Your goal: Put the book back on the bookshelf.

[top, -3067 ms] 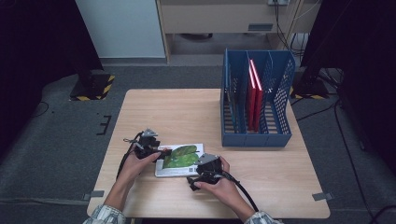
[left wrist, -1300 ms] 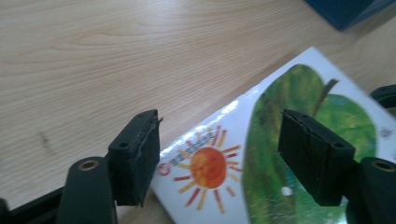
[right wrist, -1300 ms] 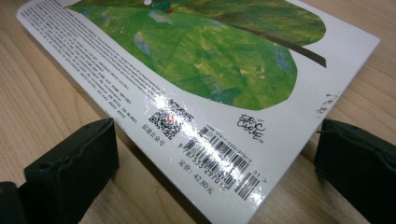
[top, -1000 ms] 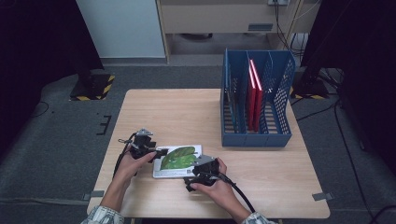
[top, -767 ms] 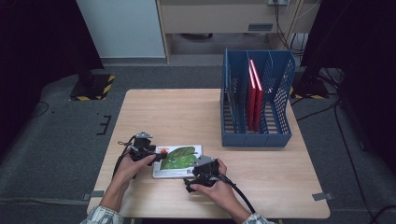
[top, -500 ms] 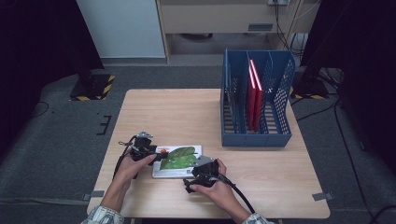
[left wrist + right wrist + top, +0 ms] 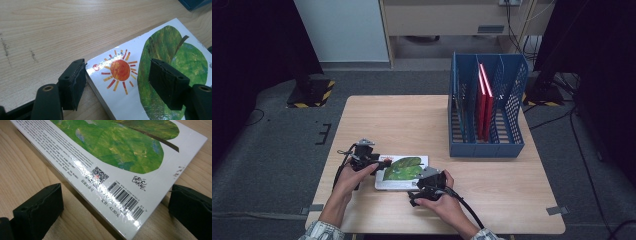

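Picture book [image 7: 403,172] flat on tabletop [image 7: 422,120], left claw [image 7: 117,82] apart astride its sun corner, right claw [image 7: 116,210] apart around its barcode corner

table [image 7: 412,120] far-left half: bare wood, open passage | blue file rack [image 7: 486,112] blocks far right, red books [image 7: 484,100] fill its middle slot | picture book [image 7: 404,170] lies flat between both grippers, near front edge
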The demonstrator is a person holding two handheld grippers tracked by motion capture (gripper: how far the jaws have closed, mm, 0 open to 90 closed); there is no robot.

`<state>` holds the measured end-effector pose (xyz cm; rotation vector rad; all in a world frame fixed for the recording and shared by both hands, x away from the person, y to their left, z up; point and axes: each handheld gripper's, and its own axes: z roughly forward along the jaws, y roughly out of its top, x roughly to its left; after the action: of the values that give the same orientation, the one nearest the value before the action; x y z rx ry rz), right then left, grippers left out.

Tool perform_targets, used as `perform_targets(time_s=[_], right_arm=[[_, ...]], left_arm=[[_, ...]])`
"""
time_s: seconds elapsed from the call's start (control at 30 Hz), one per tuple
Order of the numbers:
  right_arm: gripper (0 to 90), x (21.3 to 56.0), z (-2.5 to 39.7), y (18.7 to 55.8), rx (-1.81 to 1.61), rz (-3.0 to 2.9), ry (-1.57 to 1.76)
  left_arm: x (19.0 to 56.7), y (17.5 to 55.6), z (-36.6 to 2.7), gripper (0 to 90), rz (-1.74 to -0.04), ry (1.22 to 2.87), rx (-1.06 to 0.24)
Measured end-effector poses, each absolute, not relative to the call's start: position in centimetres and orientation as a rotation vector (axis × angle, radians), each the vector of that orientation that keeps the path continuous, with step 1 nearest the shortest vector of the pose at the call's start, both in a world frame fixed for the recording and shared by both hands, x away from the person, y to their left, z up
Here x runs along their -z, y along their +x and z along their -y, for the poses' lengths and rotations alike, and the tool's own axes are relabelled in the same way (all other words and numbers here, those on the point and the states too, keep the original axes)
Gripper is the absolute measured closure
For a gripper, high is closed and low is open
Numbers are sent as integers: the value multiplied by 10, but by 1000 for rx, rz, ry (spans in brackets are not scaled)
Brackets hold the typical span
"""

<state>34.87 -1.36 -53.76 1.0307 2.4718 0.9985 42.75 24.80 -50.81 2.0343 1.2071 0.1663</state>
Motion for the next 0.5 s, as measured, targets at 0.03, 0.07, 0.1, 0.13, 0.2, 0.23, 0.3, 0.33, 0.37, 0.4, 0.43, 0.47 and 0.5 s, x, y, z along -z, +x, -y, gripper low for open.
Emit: perform_targets(time_s=[0.03,0.07,0.1,0.13,0.2,0.23,0.3,0.33,0.37,0.4,0.43,0.47,0.5], right_arm=[[1,537,13,349,-996,-2472,1034],[1,537,13,349,-994,-2469,1043],[1,538,12,349,-994,-2462,1050],[1,538,12,349,-994,-2460,1052],[1,538,11,349,-991,-2451,1062],[1,538,11,349,-992,-2446,1070],[1,538,11,350,-993,-2439,1075],[1,538,10,350,-992,-2434,1082],[1,538,10,350,-991,-2429,1090],[1,538,10,350,-992,-2424,1091],[1,538,9,351,-992,-2418,1098],[1,539,9,351,-989,-2409,1106],[1,539,8,351,-989,-2405,1113]], left_arm=[[507,427,-248,298,-1203,2035,-171],[506,427,-248,298,-1202,2034,-171],[505,427,-248,298,-1202,2031,-173],[504,426,-248,299,-1200,2027,-173],[503,426,-248,299,-1200,2024,-176],[501,426,-248,298,-1199,2021,-178],[500,425,-248,298,-1196,2020,-182],[499,425,-248,298,-1196,2016,-182],[498,425,-248,298,-1194,2016,-184],[497,424,-249,298,-1190,2016,-186],[497,424,-249,298,-1190,2016,-186],[495,424,-248,298,-1189,2014,-190],[494,424,-248,298,-1188,2013,-193]])
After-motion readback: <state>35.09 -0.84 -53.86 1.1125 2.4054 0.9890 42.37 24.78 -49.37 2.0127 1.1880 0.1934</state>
